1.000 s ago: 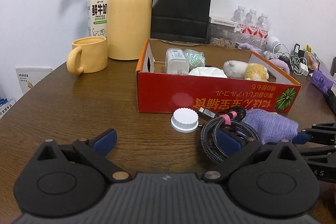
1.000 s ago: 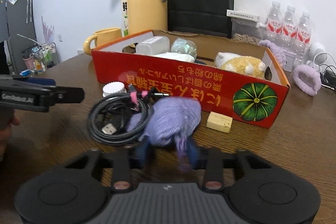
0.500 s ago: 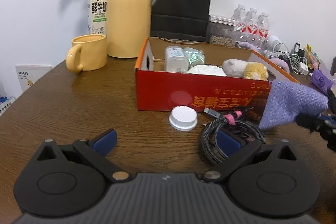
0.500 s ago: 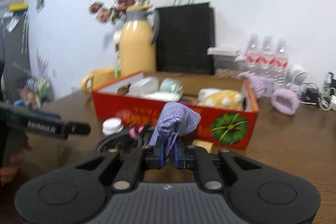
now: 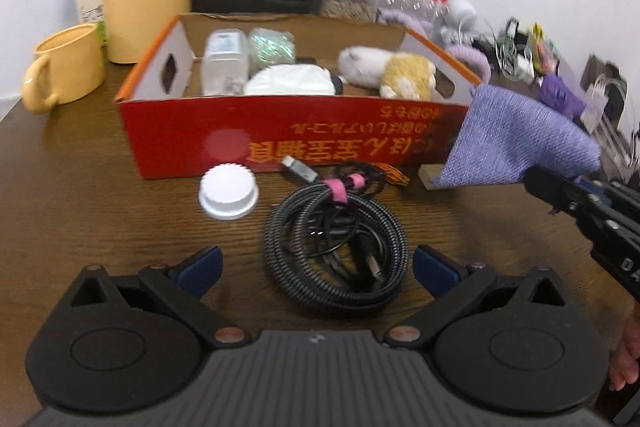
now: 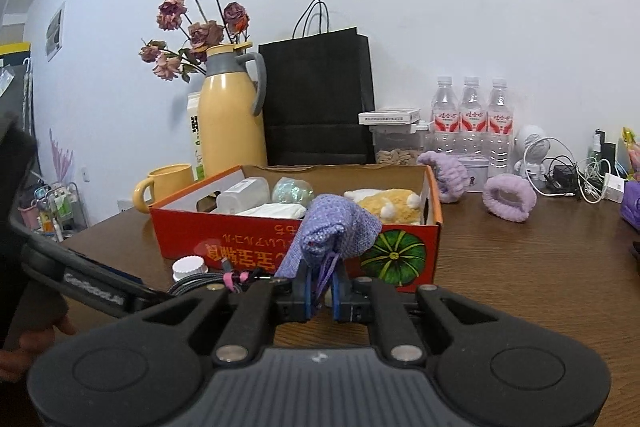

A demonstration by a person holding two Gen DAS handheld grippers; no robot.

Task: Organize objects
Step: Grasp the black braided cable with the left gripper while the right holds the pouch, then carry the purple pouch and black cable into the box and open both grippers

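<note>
Our right tool is clenched on the drawstring end of the lilac knit pouch, which hangs clear of the desk just in front of the red cardboard box and near its right front corner. From that tool the box lies straight ahead and a little lower, its long side running across our view, so we judge the coming move to be a short carry forward over the front wall and a drop into the bare stretch between the white bundle and the plush toy. Our left tool stands released, its blue pads well apart, with the coiled black cable lying flat on the desk between and just beyond them. That coil is nearer to the left hand than to the right, and its loop lies roughly round, with the pink tie on the far side toward the box. A white screw cap sits just left of the coil, close to the box front, and a small pale block rests on the desk below the raised pouch. Behind the box stand the yellow jug, mug and black bag.
</note>
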